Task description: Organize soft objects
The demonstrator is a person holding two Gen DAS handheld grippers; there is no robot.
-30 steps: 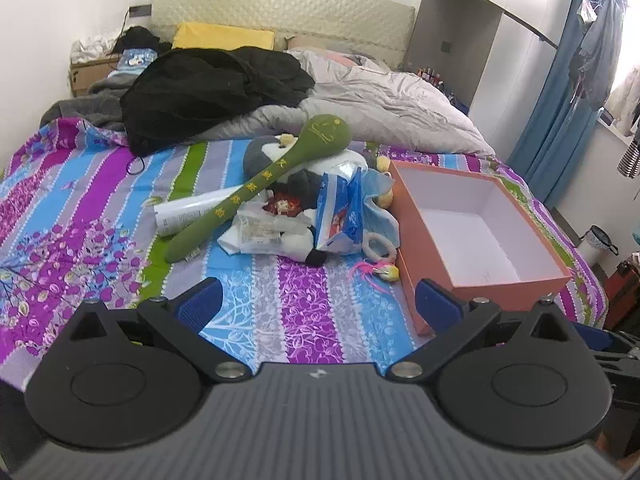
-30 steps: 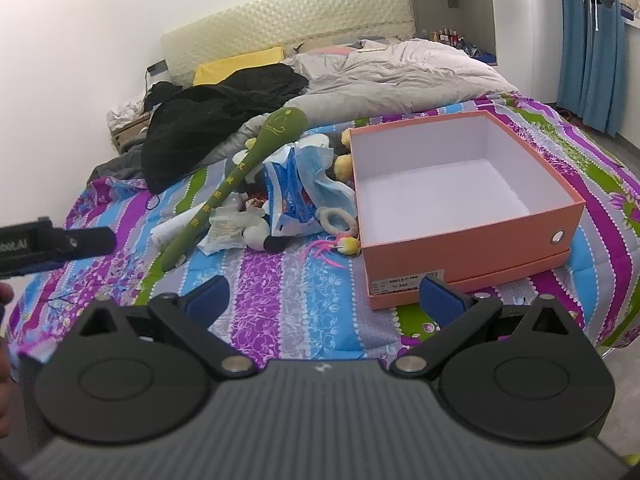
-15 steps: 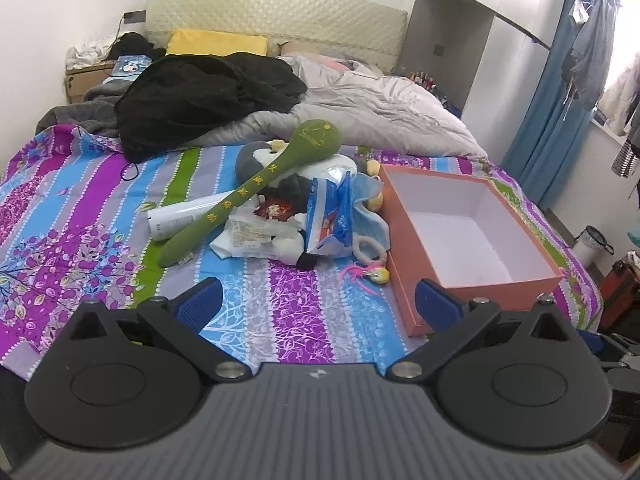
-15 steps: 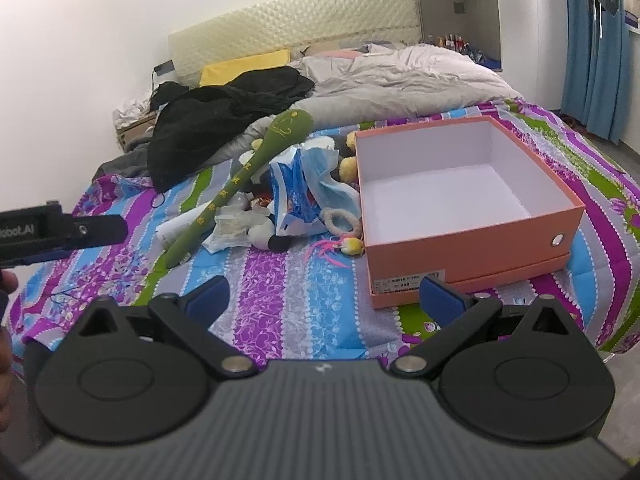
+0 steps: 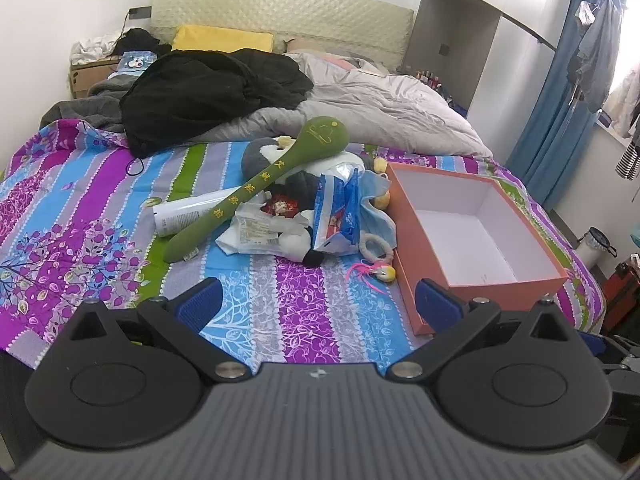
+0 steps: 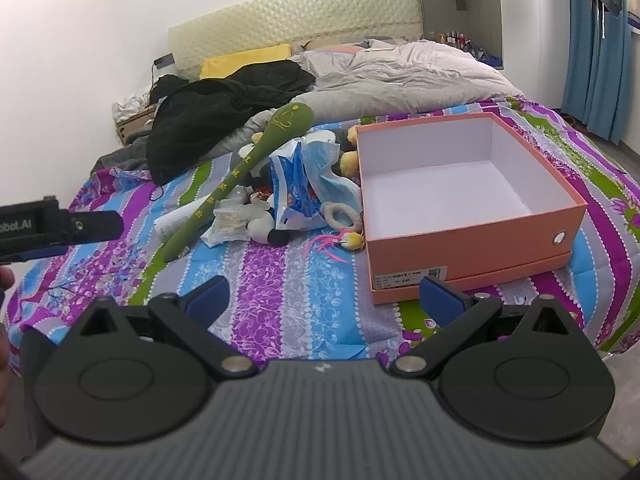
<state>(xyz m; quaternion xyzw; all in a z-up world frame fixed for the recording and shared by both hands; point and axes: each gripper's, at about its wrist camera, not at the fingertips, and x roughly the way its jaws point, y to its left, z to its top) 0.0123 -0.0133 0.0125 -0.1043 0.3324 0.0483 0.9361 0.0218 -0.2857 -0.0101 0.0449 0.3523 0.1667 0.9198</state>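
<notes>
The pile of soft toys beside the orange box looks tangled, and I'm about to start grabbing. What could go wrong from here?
1. The long green plush lies across the white tube and wrappers; lifting it may drag them along.
2. The blue plastic bag leans on the toys and could get pinched with them by mistake.
3. The small feathered toy sits right against the orange box, so an open hand-held gripper may shove the box.
</notes>
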